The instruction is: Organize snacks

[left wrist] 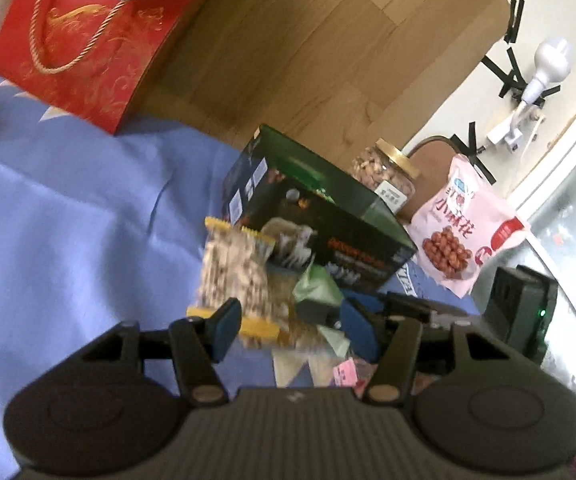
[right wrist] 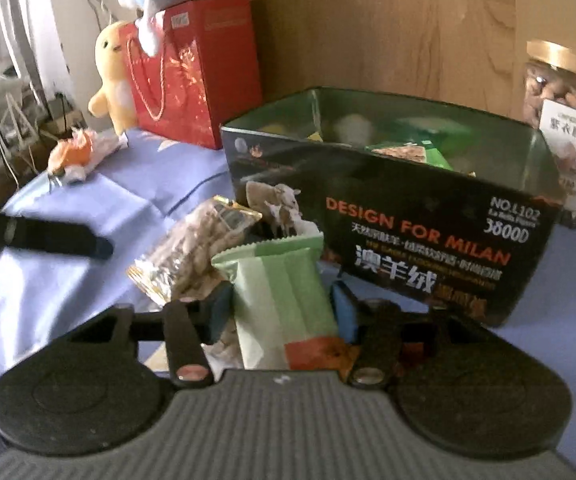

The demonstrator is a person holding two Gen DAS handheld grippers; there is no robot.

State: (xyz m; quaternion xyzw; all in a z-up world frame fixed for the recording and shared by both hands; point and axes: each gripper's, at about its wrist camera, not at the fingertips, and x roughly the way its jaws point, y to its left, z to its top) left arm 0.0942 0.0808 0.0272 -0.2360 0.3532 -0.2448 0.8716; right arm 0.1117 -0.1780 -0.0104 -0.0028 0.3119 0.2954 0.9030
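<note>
My right claw (right wrist: 282, 310) holds a green-and-white snack packet (right wrist: 284, 300) upright between its blue pads, which press its two sides. I judge it is gripped that way so it can go over the rim of the dark open box (right wrist: 408, 224), which stands just behind and already has other packets inside. My left claw (left wrist: 292, 330) is wide and holds nothing. It hangs over the loose snacks in front of the box, with the clear peanut packet (left wrist: 234, 276) just past its left finger; that looks like my next pickup, though the frames are blurred. The box sits on the blue cloth (left wrist: 68, 220) covering the surface. Beside the box stand a gold-lidded nut jar (left wrist: 386, 174) and a pink snack bag (left wrist: 464, 228), too large for it, I think. A red gift bag (left wrist: 88, 44) stands well apart near the wooden panel.
</note>
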